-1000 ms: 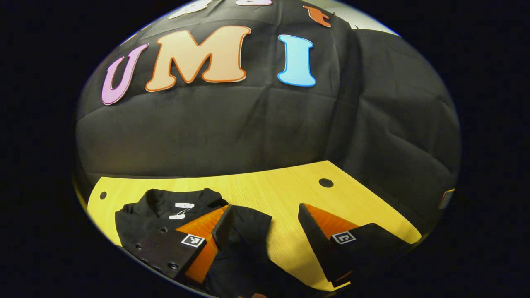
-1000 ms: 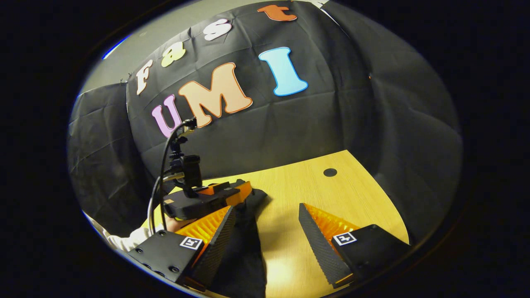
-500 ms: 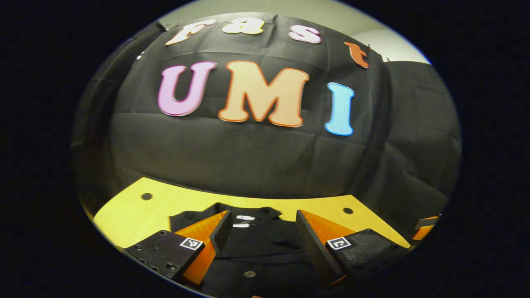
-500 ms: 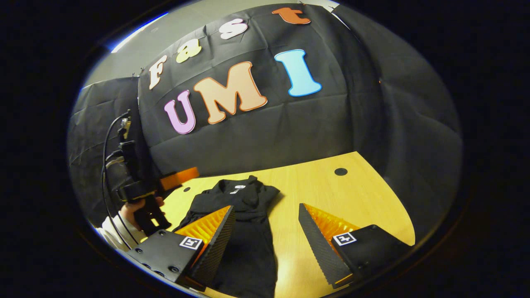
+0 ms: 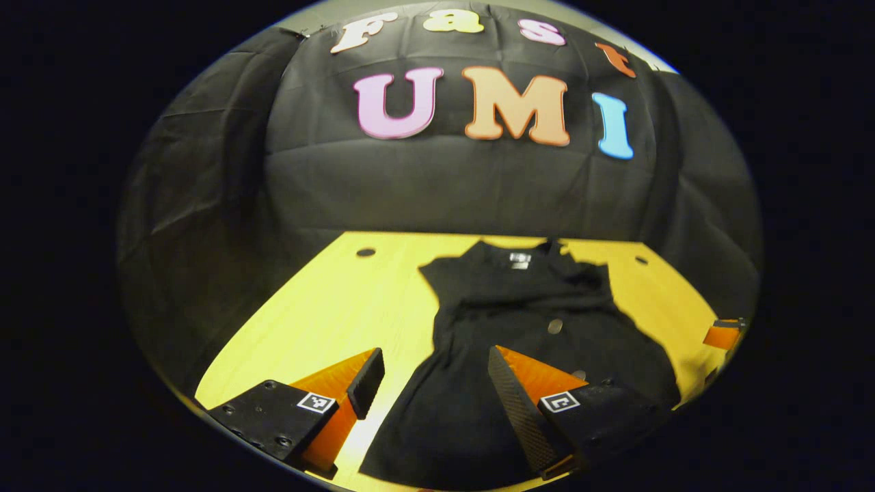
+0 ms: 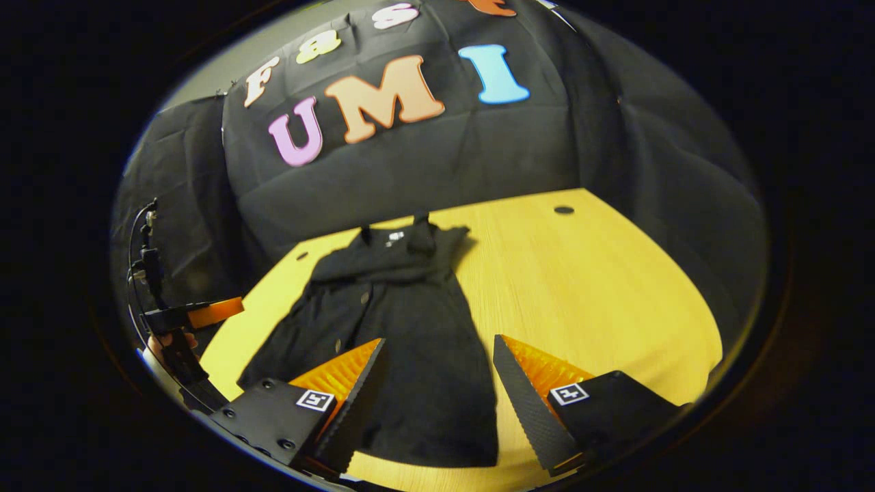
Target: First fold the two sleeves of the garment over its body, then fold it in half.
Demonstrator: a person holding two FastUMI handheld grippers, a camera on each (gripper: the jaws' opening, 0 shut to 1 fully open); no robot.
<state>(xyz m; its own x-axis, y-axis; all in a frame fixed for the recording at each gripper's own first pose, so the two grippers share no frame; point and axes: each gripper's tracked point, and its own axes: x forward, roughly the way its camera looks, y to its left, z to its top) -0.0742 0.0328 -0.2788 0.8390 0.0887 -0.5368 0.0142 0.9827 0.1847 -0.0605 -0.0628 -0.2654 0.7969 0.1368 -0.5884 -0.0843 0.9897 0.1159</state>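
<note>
Your black buttoned cloth garment [image 6: 403, 328] lies flat on the yellow wooden tabletop [image 6: 588, 273], collar end towards the booth's back wall and hem nearest you. Both sleeves look already laid over the body, since the outline is one long narrow shape with bunched cloth near the collar. By that reading the fold in half is what remains.

Your left gripper [image 5: 431, 383] hangs above the hem's left corner with its jaws spread wide and nothing between them; one finger sits over bare wood, the other over cloth. Your right gripper [image 6: 437, 383] hangs over the hem's right side, jaws likewise apart and empty. The left gripper also shows at the far left of the right gripper view [image 6: 195, 314], a hand [image 6: 167, 342] around its grip.

Risks from here, as I judge them:

- Pinch only the top layer at the hem and the lower layers stay behind — the fold comes out lopsided.
- Grab the two corners at uneven depth and the hem will skew as you carry it towards the collar.
- Lift too high or too fast and the folded sleeves may slide back off the body.
- The black cloth hides its own edges — check each corner before closing.
</note>
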